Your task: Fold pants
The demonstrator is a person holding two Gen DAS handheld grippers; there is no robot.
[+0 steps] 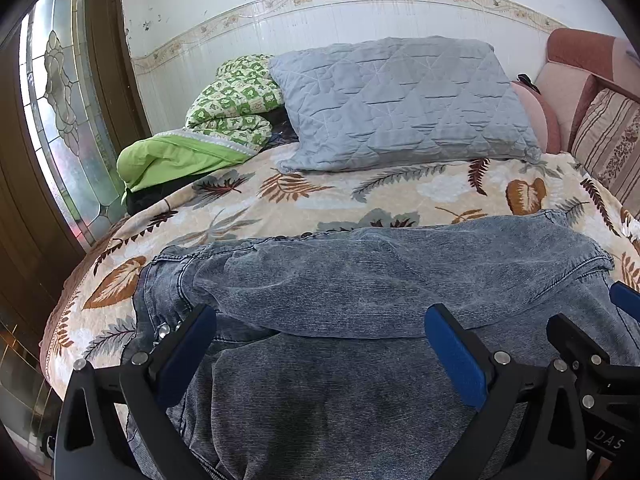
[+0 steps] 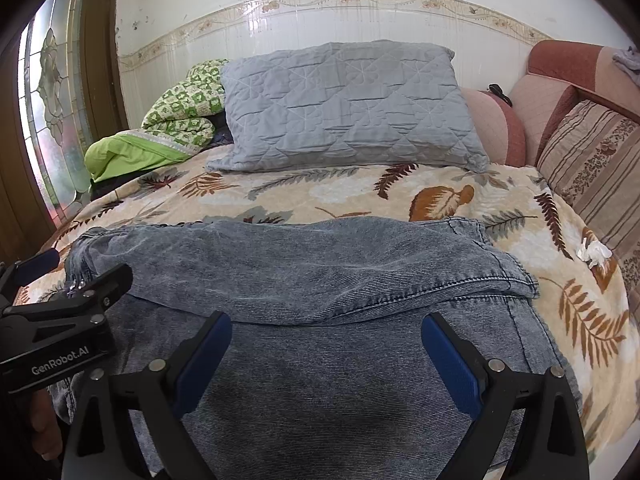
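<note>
Both grippers, left gripper (image 1: 320, 320) and right gripper (image 2: 326, 328), wide | jeans (image 2: 300, 272) folded | leaf-print bedspread (image 2: 360, 196) | tiled wall (image 2: 320, 20)

Left gripper (image 1: 320, 344) spread wide over jeans (image 1: 360, 280).

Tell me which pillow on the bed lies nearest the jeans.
The grey quilted pillow, lying straight beyond the jeans. The striped cushion and the pink cushion sit off right.

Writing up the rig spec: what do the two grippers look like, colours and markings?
Both match: black angular frames with silver screw heads and blue pads inside each finger. The left gripper body reads "GenRobot.AI" in white, seen from the right wrist view; the right gripper shows partial "DAS" lettering from the left wrist view. No cables visible.
</note>
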